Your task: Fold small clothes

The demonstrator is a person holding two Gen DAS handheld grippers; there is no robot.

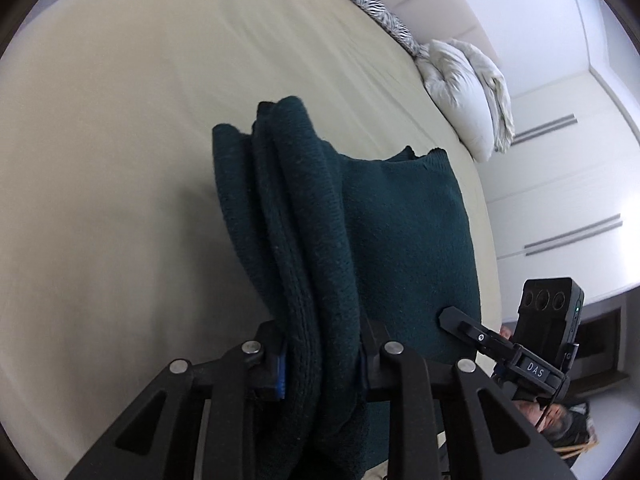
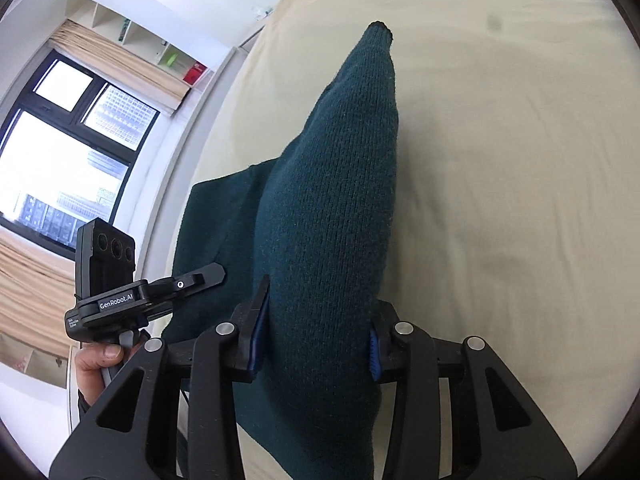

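Cream bedsheet (image 1: pixel 120 160) fills most of the left wrist view, stretched over a bed whose far edge meets a pale padded headboard (image 1: pixel 420 4). Beyond the dark green knit sweater (image 1: pixel 400 232), against that headboard, lie a zebra-patterned cushion (image 1: pixel 380 16) and a crumpled white pillow (image 1: pixel 464 92); white wardrobe doors (image 1: pixel 568 184) stand past the bed's edge. The sweater hangs bunched in thick folds, and the left tongs (image 1: pixel 322 364) are pinching one thick gathered edge of it between their blue pads. To the right of the sweater the other gripper appears, its black finger lying against the knit fabric.

Seen from the right wrist, the same bedsheet (image 2: pixel 500 200) spreads to the right of the sweater (image 2: pixel 328 220), and to the sweater's left are a dark-framed window (image 2: pixel 72 140), beige curtains and open wall shelves (image 2: pixel 132 36). The sweater rises in a tapering fold, one cuff-like tip farthest from the camera. The right tongs (image 2: pixel 316 340) are clamped on this thick fold, blue pads pressing both sides. Left of the sweater a hand (image 2: pixel 96 364) grips the handle of the left gripper, whose finger reaches onto the garment's flatter panel.
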